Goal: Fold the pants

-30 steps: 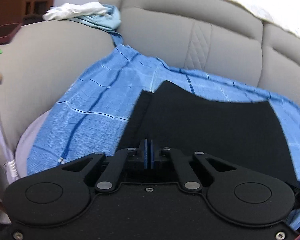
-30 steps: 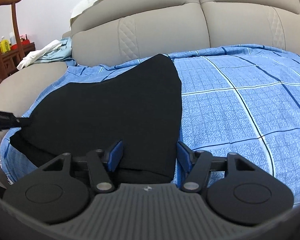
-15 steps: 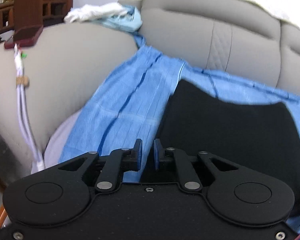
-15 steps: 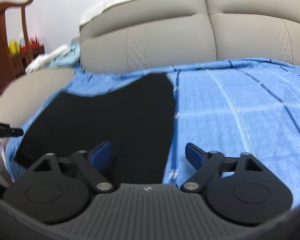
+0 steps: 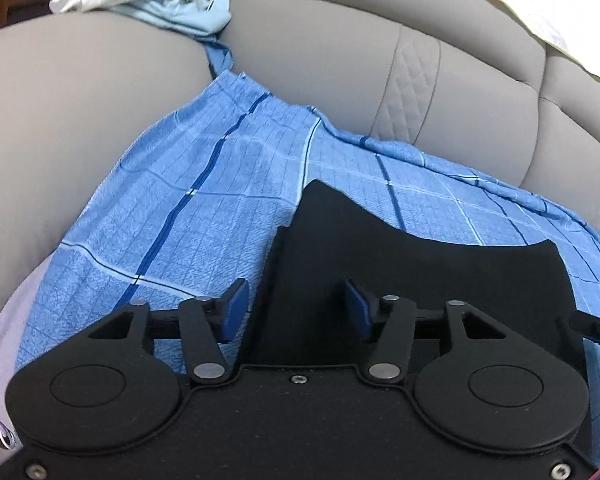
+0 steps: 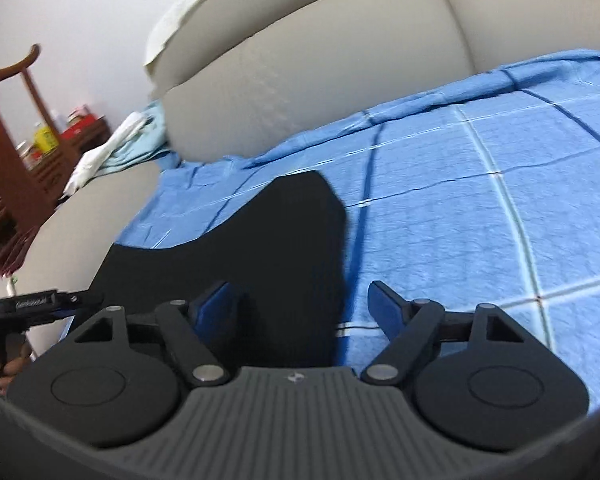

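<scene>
While the black pants (image 5: 420,276) lie folded flat on the blue checked sheet (image 5: 204,216), just before the grey sofa back (image 5: 440,92), the left gripper (image 5: 296,312) is shown in the left wrist view with jaws now spread, where a second ago they were pressed shut; the cloth has been let go. From the right wrist view, the right gripper (image 6: 300,308) is likewise seen wide apart over the pants' near edge, holding nothing. This fold is judged finished.
</scene>
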The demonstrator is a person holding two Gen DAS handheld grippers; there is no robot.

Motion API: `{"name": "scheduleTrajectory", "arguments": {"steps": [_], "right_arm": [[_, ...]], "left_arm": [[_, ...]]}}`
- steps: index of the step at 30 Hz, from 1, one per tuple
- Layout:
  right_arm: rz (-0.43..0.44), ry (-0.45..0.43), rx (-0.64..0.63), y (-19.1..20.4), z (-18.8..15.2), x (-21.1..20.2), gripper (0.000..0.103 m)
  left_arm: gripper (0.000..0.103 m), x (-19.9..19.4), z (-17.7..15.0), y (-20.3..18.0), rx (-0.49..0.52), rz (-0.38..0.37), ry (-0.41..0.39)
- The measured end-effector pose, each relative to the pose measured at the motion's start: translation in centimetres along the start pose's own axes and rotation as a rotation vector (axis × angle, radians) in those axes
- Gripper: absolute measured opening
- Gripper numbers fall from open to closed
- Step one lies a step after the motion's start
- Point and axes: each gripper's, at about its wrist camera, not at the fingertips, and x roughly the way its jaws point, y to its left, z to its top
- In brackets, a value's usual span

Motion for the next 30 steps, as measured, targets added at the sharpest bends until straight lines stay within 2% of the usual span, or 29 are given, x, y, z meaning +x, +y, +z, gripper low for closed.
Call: {"name": "scheduleTrajectory", "arguments": {"steps": [3, 7, 16, 21, 22, 26, 28, 30], "right_arm": [[0.020, 0.007, -0.041, 0.2, -0.1, 0.5, 0.079], [0.062, 0.023, -0.045, 0.5, 0.4, 1.3, 0.079], [0.135, 0.058, -0.041, 1.4, 1.5, 3.9, 0.079], [0.204, 0.087, -0.040, 1.3, 1.9, 4.9, 0.079], [0.225, 0.104, -0.046, 1.2, 2.2, 5.2, 0.079], [0.276, 0.152, -0.016, 1.3, 3.3, 6.6, 0.079], [0.278, 0.144, -0.017, 1.3, 3.1, 6.5, 0.077], [0.274, 0.133, -0.009, 1.1, 2.7, 6.2, 0.071]], "left_arm": [[0.058, 0.7, -0.1, 0.9, -0.032, -0.032, 0.028], [0.063, 2.1, 0.2, 1.9, -0.094, -0.145, 0.104], [0.069, 3.4, 1.3, 2.7, -0.097, -0.226, 0.127], [0.092, 4.0, 1.3, 2.4, -0.059, -0.303, 0.122], [0.093, 4.2, 1.3, 2.3, -0.043, -0.309, 0.116], [0.092, 4.1, 1.0, 1.5, -0.016, -0.284, 0.099], [0.083, 3.9, 0.9, 1.3, 0.000, -0.256, 0.094], [0.066, 3.6, 0.7, 1.3, 0.010, -0.224, 0.087]]}}
